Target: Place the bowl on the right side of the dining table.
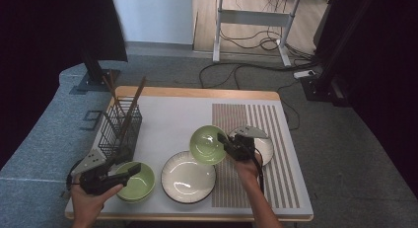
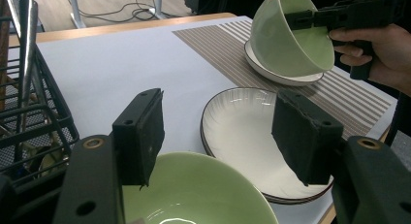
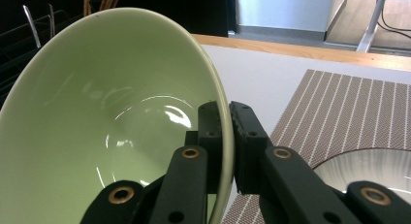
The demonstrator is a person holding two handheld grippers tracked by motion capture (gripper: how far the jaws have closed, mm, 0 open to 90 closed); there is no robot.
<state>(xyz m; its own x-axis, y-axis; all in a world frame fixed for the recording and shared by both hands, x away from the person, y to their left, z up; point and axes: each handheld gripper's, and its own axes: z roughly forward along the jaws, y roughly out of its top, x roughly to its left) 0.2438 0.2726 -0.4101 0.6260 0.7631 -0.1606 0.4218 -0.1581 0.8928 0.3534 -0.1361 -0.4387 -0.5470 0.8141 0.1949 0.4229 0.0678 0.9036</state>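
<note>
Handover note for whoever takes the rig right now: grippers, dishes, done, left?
Right gripper: shut on the rim of the lifted green bowl, tilted in the air between the two white plates.
Left gripper: open, jaws over the second green bowl at the table's front left.
Centre plate is bare; the right plate sits on the striped mat.
Done: one bowl picked up.
Left: probably set it down; the second bowl is not gripped.
</note>
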